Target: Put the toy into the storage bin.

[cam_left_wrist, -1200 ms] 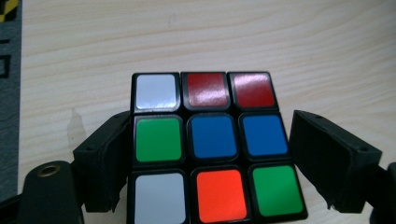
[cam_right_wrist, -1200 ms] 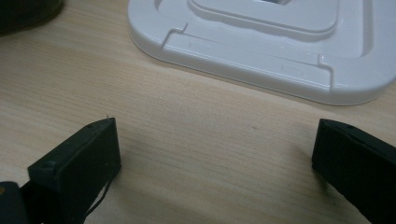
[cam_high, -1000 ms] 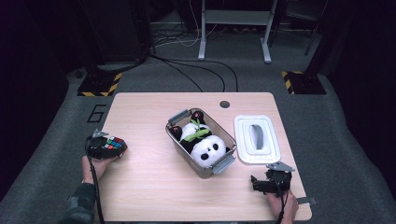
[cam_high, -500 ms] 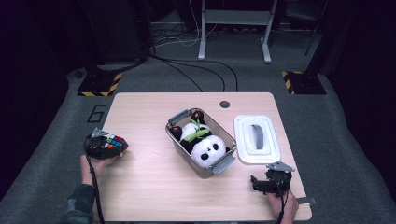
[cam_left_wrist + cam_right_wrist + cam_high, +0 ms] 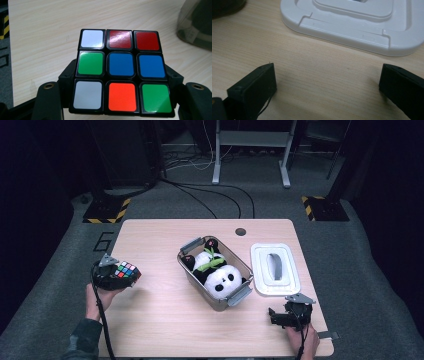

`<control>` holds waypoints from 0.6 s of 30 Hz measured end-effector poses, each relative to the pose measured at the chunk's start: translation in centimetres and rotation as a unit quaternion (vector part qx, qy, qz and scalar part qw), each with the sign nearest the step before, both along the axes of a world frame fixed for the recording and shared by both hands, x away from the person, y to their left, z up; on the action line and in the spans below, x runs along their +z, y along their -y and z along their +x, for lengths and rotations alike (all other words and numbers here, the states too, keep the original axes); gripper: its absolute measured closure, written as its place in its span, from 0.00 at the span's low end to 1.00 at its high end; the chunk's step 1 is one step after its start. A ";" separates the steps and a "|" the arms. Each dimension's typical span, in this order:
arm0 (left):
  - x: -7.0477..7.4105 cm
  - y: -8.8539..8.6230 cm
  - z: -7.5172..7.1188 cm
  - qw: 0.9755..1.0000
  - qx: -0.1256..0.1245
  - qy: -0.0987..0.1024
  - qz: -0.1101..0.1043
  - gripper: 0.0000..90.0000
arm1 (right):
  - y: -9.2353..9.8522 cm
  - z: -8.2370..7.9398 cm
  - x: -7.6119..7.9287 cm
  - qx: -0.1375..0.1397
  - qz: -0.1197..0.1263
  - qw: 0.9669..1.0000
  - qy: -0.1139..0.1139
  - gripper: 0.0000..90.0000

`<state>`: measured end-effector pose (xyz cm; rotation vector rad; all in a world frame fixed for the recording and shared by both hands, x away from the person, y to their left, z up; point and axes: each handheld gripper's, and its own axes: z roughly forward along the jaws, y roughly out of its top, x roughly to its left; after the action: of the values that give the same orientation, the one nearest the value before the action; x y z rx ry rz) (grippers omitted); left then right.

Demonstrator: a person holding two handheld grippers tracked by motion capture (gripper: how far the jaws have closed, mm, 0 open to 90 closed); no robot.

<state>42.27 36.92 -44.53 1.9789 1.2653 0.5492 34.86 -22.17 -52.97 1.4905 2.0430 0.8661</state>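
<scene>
The Rubik's cube point(image 5: 121, 71) sits clamped between the jaws of the left gripper point(image 5: 116, 276), which press on its two opposite sides. In the left gripper view the face turned to the camera shows white, red and red squares along the top, green, blue and blue in the middle, and white, orange and green at the bottom. In the high view the cube point(image 5: 125, 270) is held above the near left part of the desk point(image 5: 160, 320), close to its left edge, with the person's left hand point(image 5: 97, 296) under the gripper.

To the right of the cube, near the middle of the desk, stands a clear container point(image 5: 239, 295) with grey clips at its ends; a plush panda point(image 5: 218, 279) lies inside it. Just right of the container a white lid point(image 5: 260, 270) lies flat on the desk.

The right gripper point(image 5: 286, 316) rests at the near right corner, near the lid's near edge. Its jaws stand wide apart with bare wood between them, and the right gripper view shows the lid point(image 5: 352, 30) just beyond them.
</scene>
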 end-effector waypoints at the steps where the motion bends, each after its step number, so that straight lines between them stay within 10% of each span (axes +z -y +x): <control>1: 0.3 0.2 -0.1 1.000 -0.001 0.000 -0.003 0.38 | 0.0 0.0 0.0 0.000 0.000 1.000 0.000 0.00; 18: 4.2 2.9 -0.6 0.999 -0.045 0.020 0.016 0.38 | 0.0 0.0 0.0 0.000 0.000 1.000 0.000 0.00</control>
<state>41.71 34.07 -40.35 2.0300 1.1437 0.5665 34.86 -22.17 -52.97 1.4904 2.0428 0.8666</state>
